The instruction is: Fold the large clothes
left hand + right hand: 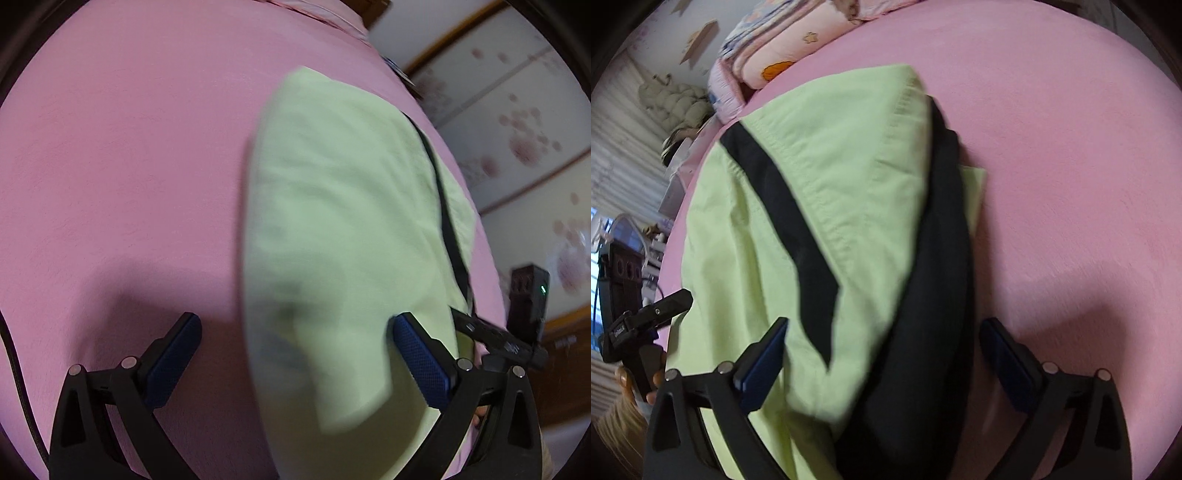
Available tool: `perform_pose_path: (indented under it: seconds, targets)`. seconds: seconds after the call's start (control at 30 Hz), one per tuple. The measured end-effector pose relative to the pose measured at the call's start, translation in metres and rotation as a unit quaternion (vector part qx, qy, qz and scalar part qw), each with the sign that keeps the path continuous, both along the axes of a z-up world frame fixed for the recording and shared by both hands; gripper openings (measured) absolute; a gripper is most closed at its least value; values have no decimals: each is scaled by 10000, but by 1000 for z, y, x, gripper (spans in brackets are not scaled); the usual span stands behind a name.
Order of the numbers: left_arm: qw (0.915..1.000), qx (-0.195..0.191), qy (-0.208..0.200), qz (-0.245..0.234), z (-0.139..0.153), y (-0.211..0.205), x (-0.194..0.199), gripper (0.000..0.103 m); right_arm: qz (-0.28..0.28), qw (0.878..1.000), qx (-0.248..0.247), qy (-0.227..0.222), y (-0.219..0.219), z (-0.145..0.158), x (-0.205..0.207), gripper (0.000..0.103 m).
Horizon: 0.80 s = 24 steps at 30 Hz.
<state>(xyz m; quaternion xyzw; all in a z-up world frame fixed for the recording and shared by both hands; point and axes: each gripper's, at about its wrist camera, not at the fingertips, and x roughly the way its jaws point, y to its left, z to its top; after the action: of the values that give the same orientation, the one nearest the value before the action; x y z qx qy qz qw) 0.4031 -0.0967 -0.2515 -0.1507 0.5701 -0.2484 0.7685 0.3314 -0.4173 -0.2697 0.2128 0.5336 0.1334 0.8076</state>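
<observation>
A bed covered in pink sheet (129,166) carries the light-green, black-trimmed garment (820,192), already partly folded. Further folds seemingly remain. Left gripper (295,354) and right gripper (882,354) fingers are spread, nothing pinched.

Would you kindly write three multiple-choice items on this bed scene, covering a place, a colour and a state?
1. Where does the light green garment with black trim lie?
A. on the pink bedsheet
B. on a wooden floor
C. on a hanger

2. What colour are the finger pads of the left gripper?
A. red
B. blue
C. white

3. How do the jaws of the right gripper stand?
A. clamped on a pillow
B. open, with cloth between them
C. shut on nothing

Answers: 1 A, pink sheet surrounds the garment; 2 B, both pads look dark blue; 3 B, the pads stand apart astride the black edge.
</observation>
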Motion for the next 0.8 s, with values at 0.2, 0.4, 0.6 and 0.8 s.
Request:
perform_pose_path:
  seconds: [0.2, 0.4, 0.6, 0.8]
  targets:
    - [9978, 107, -29, -659, 1, -24, -6, 103, -54, 9990, 411, 173, -4, -3, 6, 66]
    - [9988, -60, 293, -399, -10, -27, -2, 88, -157, 9981, 551, 232, -1, -5, 7, 56]
    - [9983, 453, -102, -351, 19, -47, -13, 48, -424, 9983, 355, 162, 7, 13, -6, 26]
    - [9937, 732, -593, -606, 74, -52, -44, 35, -450, 9988, -211, -50, 43, 61, -39, 15]
